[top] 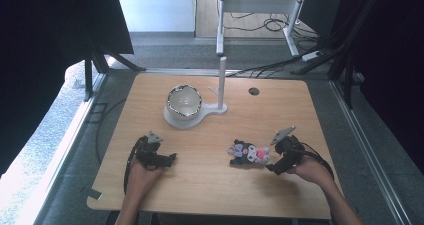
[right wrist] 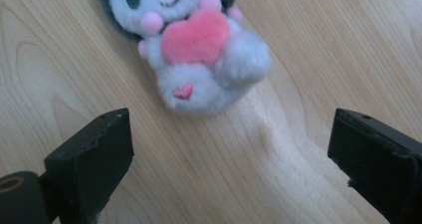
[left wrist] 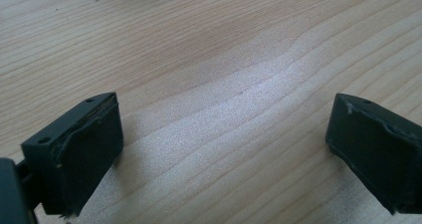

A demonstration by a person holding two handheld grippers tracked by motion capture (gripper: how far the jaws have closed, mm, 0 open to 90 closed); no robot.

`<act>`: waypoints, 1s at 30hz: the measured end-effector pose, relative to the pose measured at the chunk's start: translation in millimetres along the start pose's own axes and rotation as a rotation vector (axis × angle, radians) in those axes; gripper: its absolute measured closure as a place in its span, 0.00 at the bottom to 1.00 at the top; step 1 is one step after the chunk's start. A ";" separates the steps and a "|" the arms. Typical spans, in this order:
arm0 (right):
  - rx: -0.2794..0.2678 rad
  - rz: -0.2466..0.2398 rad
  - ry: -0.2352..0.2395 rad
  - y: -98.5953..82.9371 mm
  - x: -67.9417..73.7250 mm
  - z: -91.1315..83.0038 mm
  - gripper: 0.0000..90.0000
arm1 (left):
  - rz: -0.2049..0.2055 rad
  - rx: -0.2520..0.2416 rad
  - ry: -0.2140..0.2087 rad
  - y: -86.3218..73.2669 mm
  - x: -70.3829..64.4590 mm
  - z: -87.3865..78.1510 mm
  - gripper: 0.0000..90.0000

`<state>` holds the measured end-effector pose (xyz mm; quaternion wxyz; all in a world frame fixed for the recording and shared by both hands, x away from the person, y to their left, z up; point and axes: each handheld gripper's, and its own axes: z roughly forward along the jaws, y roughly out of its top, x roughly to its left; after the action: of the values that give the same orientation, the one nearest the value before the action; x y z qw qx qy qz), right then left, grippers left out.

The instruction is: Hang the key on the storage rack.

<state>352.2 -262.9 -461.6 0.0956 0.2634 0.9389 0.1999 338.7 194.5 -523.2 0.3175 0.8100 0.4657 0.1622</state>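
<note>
In the high view a pale wooden counter (top: 210, 175) fills the middle of the frame, with a person's two forearms coming in from the bottom edge. The left hand (top: 140, 177) sits at the lower left of the counter and holds the left claw (top: 167, 159), which points toward the right of the frame. In the left gripper view that claw (left wrist: 224, 149) is spread wide, its two black jaws standing at the lower left and lower right corners with only bare wood grain between them; it has hold of nothing.

The right hand (top: 312, 169) is at the lower right of the counter, holding the right claw (top: 271, 168), which is angled toward the left of the frame. In the right gripper view the right claw (right wrist: 229, 159) is also wide open, jaws far apart at the bottom corners, gripping nothing. A small plush toy (right wrist: 191, 45) lies on the wood in the upper middle of that view, beyond the jaw tips and apart from them: white and grey fur, dark ears, a pink heart on its chest. In the high view the plush toy (top: 248, 153) lies just left of the right claw, in the lower centre-right of the counter.

Toward the upper centre of the counter stands a white stand (top: 220, 92) with an upright post, and a round bowl (top: 184, 101) rests on its base.
</note>
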 end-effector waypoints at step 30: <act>0.274 -0.228 0.128 61.4 3.3 44.1 0.41 | 0.000 0.002 -0.001 0.0 0.0 -0.1 0.02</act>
<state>390.0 -198.9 -475.5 0.0209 0.1524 0.9853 0.0746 338.7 194.6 -523.1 0.3170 0.8102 0.4658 0.1616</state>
